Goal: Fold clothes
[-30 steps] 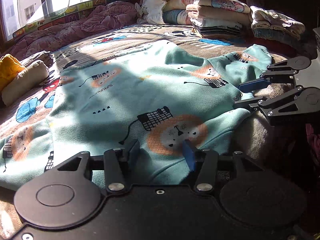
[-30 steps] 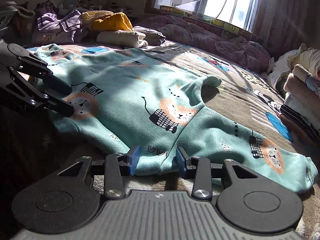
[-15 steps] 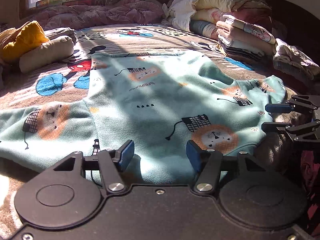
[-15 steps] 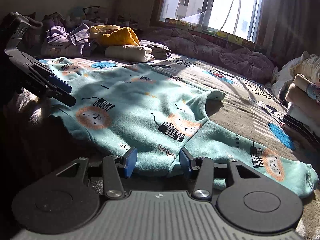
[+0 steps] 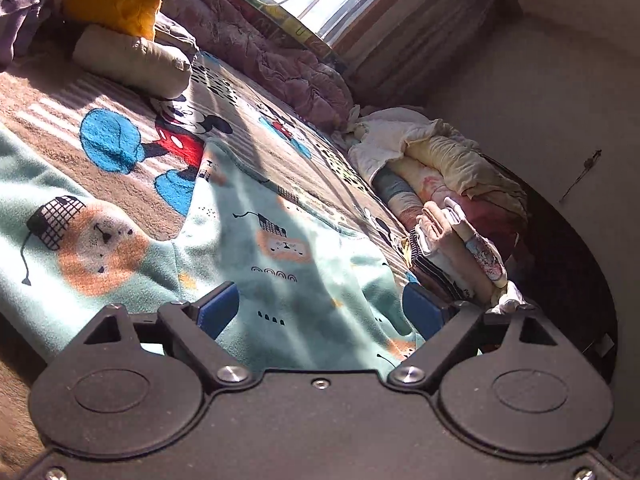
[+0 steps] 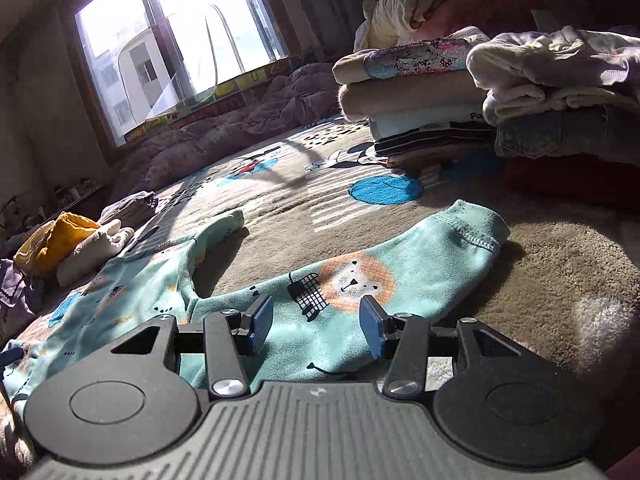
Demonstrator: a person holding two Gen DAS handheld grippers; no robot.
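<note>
The teal lion-print garment is lying spread on the cartoon-print blanket, its body passing between the wide-open left gripper and a sleeve lying between the open, empty right gripper.

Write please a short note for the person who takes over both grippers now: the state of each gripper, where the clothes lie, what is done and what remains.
Left gripper: open, holds nothing, low over the body of the teal lion-print garment.
Right gripper: open, holds nothing, over one sleeve near its cuff.
The garment lies spread flat on the cartoon-print blanket, sleeves out.
Done: folded clothes are stacked at the far side.
Left: no fold is made in this garment yet; unfolded pieces wait beside the yellow cloth.
</note>
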